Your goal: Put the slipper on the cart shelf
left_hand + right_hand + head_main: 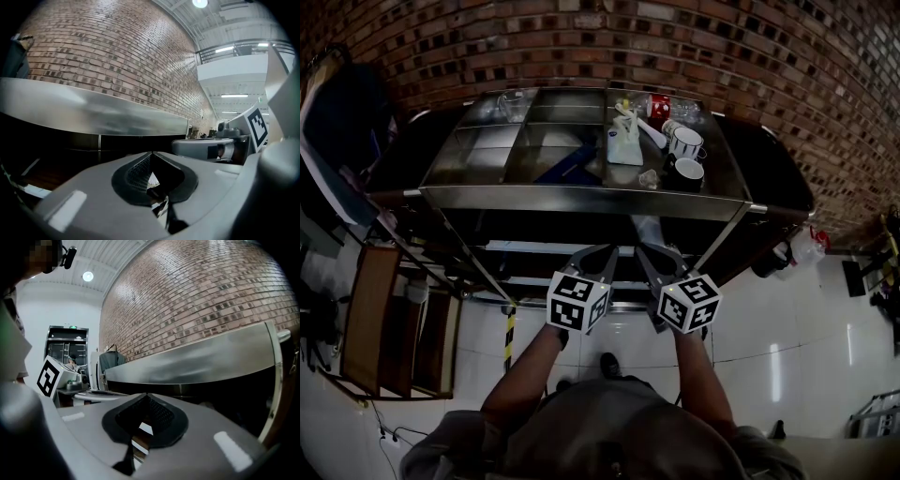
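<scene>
Jaws of the left gripper and right gripper are pressed together on nothing as both hover side by side before the cart, apparently because the slipper, judged the pale shape on its lower shelf just beyond them, already lies placed.

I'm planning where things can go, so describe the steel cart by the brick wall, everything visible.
The shiny stainless-steel cart stands before the red brick wall. Its top is a shallow tray split by dividers into rectangular compartments. The right ones hold a white mug, a black mug and white items; a flat blue object lies in a middle one. Slanted steel struts run down from the front rim toward a dark lower shelf whose contents are unclear.
</scene>
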`<state>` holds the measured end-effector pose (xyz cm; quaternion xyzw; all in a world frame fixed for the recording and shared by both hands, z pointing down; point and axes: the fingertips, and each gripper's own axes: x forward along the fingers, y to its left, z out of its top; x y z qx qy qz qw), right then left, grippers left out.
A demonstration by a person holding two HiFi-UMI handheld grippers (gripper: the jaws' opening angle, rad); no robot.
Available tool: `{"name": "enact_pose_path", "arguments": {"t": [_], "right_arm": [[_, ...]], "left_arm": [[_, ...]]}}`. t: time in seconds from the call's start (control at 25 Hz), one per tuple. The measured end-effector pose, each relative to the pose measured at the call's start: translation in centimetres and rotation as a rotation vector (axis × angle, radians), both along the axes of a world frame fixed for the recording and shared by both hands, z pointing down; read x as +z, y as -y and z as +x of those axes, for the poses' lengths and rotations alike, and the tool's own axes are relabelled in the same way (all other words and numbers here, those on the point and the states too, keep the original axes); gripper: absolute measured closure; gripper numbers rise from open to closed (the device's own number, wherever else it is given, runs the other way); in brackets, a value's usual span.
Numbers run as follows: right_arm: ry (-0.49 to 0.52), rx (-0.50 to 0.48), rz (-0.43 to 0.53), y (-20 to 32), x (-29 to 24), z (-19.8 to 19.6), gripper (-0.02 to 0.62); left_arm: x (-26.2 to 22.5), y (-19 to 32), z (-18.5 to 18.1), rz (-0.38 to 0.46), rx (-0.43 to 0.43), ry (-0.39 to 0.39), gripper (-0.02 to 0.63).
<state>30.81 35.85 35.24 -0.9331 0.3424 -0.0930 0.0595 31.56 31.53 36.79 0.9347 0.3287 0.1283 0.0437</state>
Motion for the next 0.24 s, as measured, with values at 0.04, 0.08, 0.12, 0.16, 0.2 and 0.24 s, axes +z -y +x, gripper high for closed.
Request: {"name": "enact_pose_path", "arguments": {"t": [0.04,0.08,0.12,0.16,0.2,0.24], "right_arm": [[0.0,-0.001,0.0,0.05,-0.02,-0.01,0.595],[0.001,-0.002,0.001,0.09,-0.03,-0.01,0.595],[0.001,-0.002,0.001,0.13,-0.03,0.0,0.595],[0.002,-0.002,0.001,0.17,-0.01,0.01,0.595],[0.002,-0.002,0.001,0.2,0.02,0.02,0.595],[0.003,-0.001,0.001,0.23,0.05,0.04,0.595]], "left_arm": [[0.03,0.05,-0.01,-0.002,-0.001,0.002,0.598],[0.08,0.09,-0.02,-0.003,-0.002,0.005,0.598],[0.16,0.12,-0.04,-0.004,-0.002,0.008,0.598],[0.24,0.15,-0.06,-0.005,-0.003,0.01,0.598],[0.33,0.18,-0.08,-0.006,-0.003,0.013,0.598],[0.42,0.21,-0.1,-0.007,-0.003,0.015,0.598]]}}
